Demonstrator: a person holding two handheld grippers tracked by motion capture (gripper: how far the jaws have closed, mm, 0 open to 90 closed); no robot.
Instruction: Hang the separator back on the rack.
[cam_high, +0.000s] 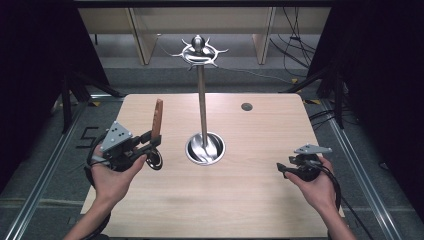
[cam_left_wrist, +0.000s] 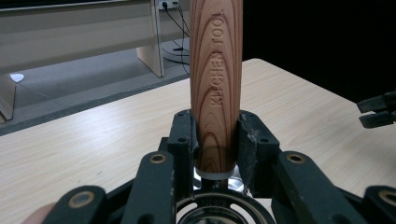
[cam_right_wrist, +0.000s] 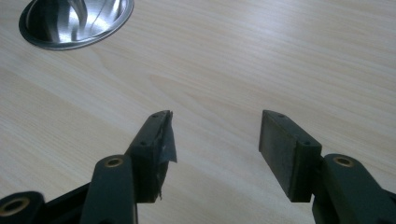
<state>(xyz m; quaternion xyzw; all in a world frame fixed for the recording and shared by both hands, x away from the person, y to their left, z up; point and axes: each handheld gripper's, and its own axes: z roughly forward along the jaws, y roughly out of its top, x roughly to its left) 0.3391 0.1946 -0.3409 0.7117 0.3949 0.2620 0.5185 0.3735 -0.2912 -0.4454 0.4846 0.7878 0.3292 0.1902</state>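
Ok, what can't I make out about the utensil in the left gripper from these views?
- Utensil's working end: in the left gripper view the gripper's body covers everything below the wooden handle.
- Same end in the high view: a round metal part shows, too small to identify.
- Handle's top: cut off by the left gripper view's upper edge.

Handle (cam_left_wrist: 215, 88): the wood you hold is reddish, bold-grained, smooth, satin, with "KITCHEN TOOL" pressed into it
Handle collar (cam_left_wrist: 213, 175): pale ring at its base, metal below it looks polished
Left gripper (cam_left_wrist: 215, 140): your jaws are matt black plastic, the pads worn and rough at the edges
Right gripper (cam_right_wrist: 215, 149): your matt black jaws carry brass-coloured rivets; one pad's facing is peeling
Stand (cam_high: 202, 100): polished metal, mirror-bright at the base (cam_high: 217, 150)
Table (cam_high: 250, 200): your worktop is pale wood-grain, smooth, matt
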